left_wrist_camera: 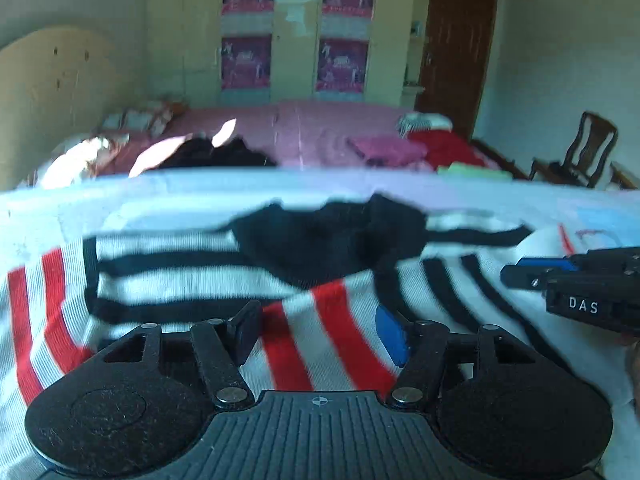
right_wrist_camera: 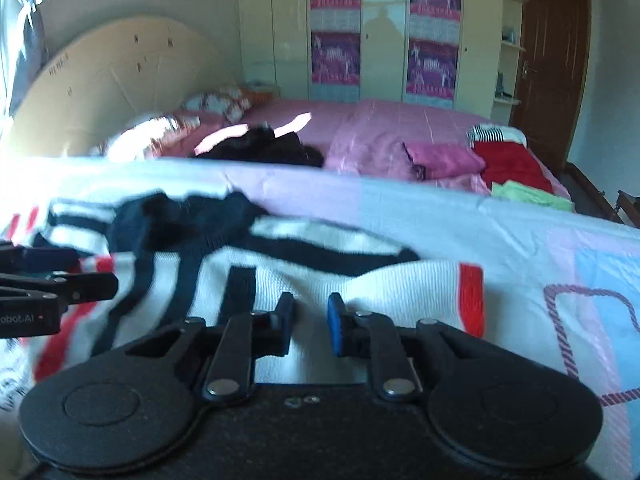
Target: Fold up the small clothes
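**Striped garment spread under two hand-held grippers**

A small knitted garment (left_wrist_camera: 192,280) with white ground, black stripes, red stripes and a dark collar area lies spread on a pale patterned cloth (right_wrist_camera: 560,240) covering the near surface. Both views are blurred, so the fine detail of its folds cannot be read.

The left hand-held gripper (left_wrist_camera: 320,332) sits low over the garment with its jaws wide apart; red-and-white striped fabric shows between the fingers, and nothing is pinched. The right hand-held gripper (right_wrist_camera: 308,328) hovers over the garment's white part near a red-edged hem, its blue-padded fingers (right_wrist_camera: 335,326) held a narrow gap apart with white fabric showing in the gap; whether the pads touch the cloth cannot be told. Each tool also shows at the edge of the other's view, the two lying near one another above the garment.

Beyond the cloth stands a bed with a pink cover (right_wrist_camera: 372,128), carrying a dark heap of clothing (right_wrist_camera: 260,146), a folded magenta piece (right_wrist_camera: 444,160), a red piece (right_wrist_camera: 512,164) and a light green piece (right_wrist_camera: 528,196). A cream wardrobe (right_wrist_camera: 388,40) with purple posters and a brown door (right_wrist_camera: 554,60) stand behind.
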Tool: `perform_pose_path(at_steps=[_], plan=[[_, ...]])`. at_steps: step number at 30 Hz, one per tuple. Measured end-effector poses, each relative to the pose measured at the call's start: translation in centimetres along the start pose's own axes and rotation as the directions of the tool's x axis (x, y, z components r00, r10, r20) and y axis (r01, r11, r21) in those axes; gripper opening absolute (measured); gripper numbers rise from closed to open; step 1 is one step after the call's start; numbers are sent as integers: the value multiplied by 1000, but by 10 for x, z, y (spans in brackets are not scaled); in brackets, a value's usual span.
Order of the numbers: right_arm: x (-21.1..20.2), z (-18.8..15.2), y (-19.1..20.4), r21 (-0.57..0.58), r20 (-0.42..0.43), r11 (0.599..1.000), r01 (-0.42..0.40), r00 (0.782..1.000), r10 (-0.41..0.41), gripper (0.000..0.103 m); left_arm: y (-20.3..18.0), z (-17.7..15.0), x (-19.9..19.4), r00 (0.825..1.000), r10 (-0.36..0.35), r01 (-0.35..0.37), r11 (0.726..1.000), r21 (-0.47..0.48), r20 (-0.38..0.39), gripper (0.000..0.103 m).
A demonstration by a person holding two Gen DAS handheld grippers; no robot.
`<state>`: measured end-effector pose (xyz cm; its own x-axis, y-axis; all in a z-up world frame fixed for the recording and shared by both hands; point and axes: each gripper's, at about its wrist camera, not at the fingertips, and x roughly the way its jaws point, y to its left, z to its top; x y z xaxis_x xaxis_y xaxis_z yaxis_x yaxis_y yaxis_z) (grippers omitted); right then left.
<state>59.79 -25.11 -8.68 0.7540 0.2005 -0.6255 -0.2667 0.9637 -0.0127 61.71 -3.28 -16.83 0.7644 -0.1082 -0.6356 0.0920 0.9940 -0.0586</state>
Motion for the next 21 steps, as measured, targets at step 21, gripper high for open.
perform_pose_path(at_steps=[21], plan=[[-115, -49, 18, -14, 93, 997, 82, 992, -81, 27, 64, -46, -112, 992, 59, -39, 984, -175, 111, 71]])
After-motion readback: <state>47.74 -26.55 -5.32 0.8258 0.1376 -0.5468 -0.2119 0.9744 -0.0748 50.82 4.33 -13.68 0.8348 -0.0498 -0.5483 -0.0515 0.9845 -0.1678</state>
